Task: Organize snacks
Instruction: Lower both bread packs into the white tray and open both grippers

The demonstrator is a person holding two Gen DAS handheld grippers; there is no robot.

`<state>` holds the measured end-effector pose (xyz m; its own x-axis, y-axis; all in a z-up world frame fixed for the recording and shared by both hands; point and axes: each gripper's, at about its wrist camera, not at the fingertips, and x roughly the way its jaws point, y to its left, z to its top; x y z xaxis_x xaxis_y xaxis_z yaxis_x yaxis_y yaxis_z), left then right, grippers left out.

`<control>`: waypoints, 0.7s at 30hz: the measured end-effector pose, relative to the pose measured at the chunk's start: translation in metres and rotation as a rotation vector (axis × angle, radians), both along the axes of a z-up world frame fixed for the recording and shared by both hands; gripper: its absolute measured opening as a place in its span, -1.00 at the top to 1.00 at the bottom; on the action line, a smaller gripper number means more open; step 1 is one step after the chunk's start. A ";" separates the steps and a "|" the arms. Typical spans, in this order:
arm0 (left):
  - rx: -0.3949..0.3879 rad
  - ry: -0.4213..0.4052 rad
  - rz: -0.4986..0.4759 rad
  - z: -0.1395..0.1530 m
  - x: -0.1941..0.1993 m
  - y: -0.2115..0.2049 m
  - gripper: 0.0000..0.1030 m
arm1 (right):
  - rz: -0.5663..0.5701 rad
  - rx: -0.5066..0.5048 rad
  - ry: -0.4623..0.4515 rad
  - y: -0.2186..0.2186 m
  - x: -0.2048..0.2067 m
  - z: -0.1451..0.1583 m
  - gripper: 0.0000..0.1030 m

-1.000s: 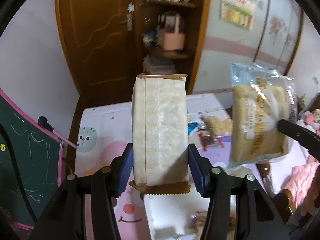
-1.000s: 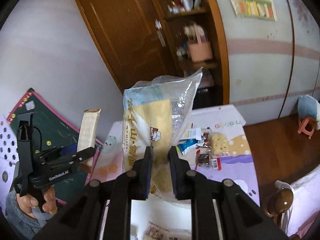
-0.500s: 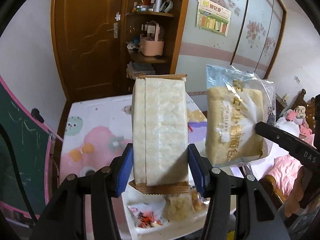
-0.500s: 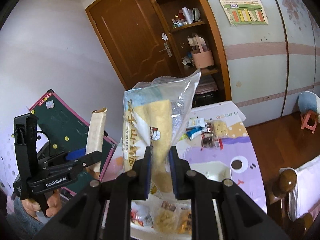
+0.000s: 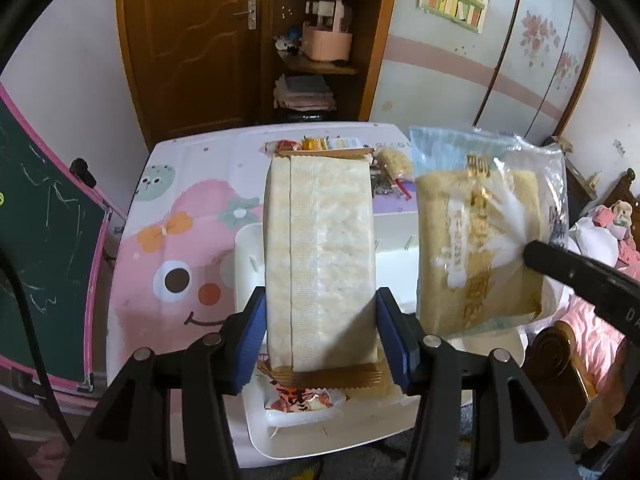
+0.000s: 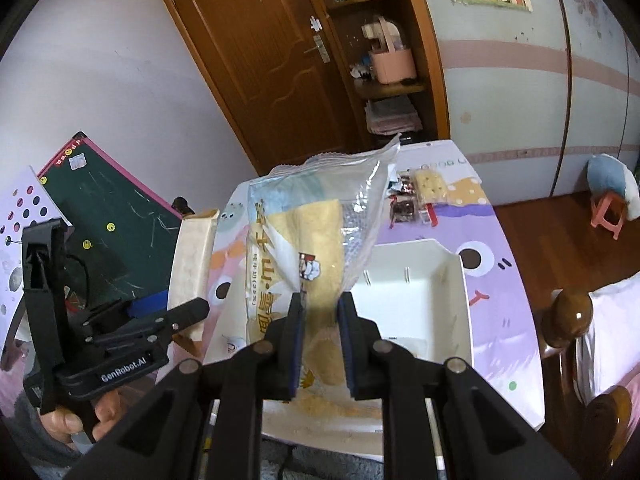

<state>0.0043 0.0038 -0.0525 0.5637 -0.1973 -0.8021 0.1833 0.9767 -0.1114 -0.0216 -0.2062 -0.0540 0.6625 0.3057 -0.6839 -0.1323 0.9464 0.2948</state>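
Blue-padded fingers of the left gripper (image 5: 320, 336) are clamping a tall pale rice-cracker packet with brown crimped ends (image 5: 320, 256), holding it upright over the white rectangular plastic bin (image 5: 256, 264). The black fingers of the right gripper (image 6: 322, 340) are standing narrow, pinching the lower part of a clear plastic bag of yellow sponge bread (image 6: 304, 248), which is hanging at 3 o'clock of the cracker packet in the left wrist view, close beside it but apart.

Inside the bin, at 6 o'clock of the cracker packet, a small red-and-white wrapped snack (image 5: 300, 398) is lying against the near wall, partly hidden by the packet's lower crimp. At 12 o'clock, on the far part of the tabletop (image 5: 192, 184), a loose cluster of small wrapped snacks (image 6: 416, 200) is lying, with a pale square cracker pack among them. The two held packets are blocking most of the bin's interior from the left camera.

The tabletop is wearing a pink and purple cartoon-face cloth. At 9 o'clock a green chalkboard with a pink frame (image 5: 40, 240) is leaning. Behind are a brown wooden door (image 5: 192, 40) and open wooden corner shelves (image 5: 320, 64) carrying a pink basket (image 5: 326, 42). At 3 o'clock a dark wooden bedpost (image 6: 568, 318) is standing. A hand (image 6: 80, 420) is gripping the left gripper's handle.
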 end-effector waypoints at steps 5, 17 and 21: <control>-0.003 0.027 0.003 -0.007 0.005 -0.001 -0.01 | -0.002 -0.022 -0.003 0.003 0.001 0.001 0.68; 0.013 0.065 0.000 -0.016 0.010 -0.006 -0.02 | 0.010 -0.058 0.087 0.011 0.009 -0.018 0.66; 0.017 0.060 0.010 -0.016 0.008 -0.007 -0.53 | -0.009 -0.064 0.128 0.008 0.013 -0.024 0.56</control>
<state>0.0127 -0.0034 -0.0683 0.5162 -0.1783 -0.8377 0.1673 0.9802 -0.1056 -0.0087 -0.1978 -0.0782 0.5713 0.2528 -0.7808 -0.0888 0.9648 0.2474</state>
